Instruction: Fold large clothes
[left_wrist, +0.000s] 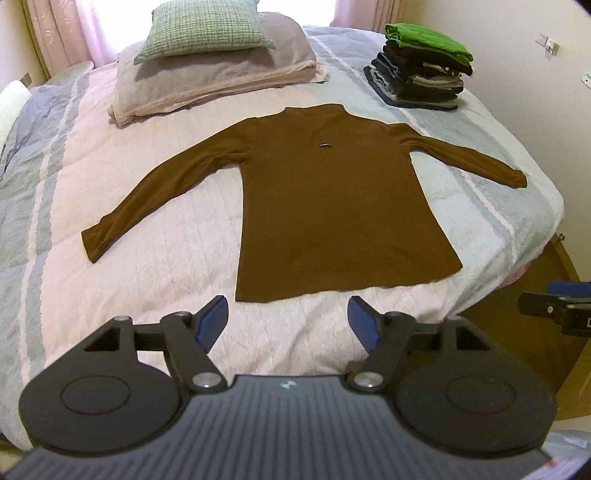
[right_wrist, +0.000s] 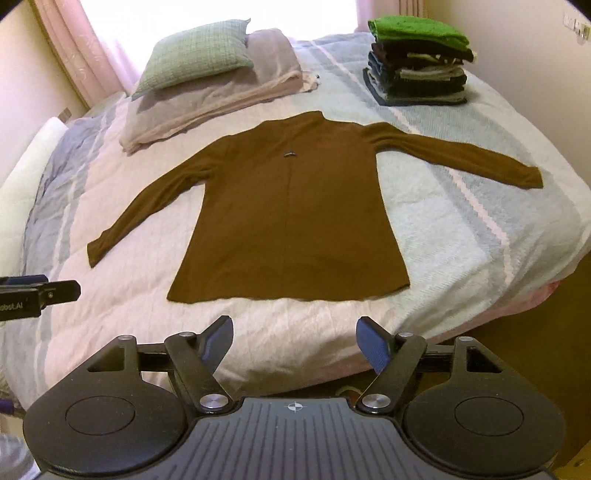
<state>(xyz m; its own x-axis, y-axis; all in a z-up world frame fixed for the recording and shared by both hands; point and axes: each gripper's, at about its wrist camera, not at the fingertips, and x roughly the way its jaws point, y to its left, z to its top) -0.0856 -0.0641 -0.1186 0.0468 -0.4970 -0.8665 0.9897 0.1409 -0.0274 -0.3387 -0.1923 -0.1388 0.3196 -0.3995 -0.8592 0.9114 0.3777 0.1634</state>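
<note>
A brown long-sleeved top (left_wrist: 332, 206) (right_wrist: 291, 221) lies flat on the bed, collar away from me, both sleeves spread out to the sides, hem nearest. My left gripper (left_wrist: 288, 314) hangs above the bed just short of the hem, open, with nothing between its blue pads. My right gripper (right_wrist: 295, 334) is also open and empty, held over the bed's near edge short of the hem. Each gripper's tip shows at the edge of the other's view, the right one (left_wrist: 554, 306) and the left one (right_wrist: 40, 291).
A stack of folded clothes (left_wrist: 421, 70) (right_wrist: 417, 62) topped by a green piece stands at the far right of the bed. A green checked cushion (left_wrist: 207, 26) rests on a folded grey blanket (left_wrist: 218, 77) at the far left. The bed's right edge (left_wrist: 535, 236) drops to the floor.
</note>
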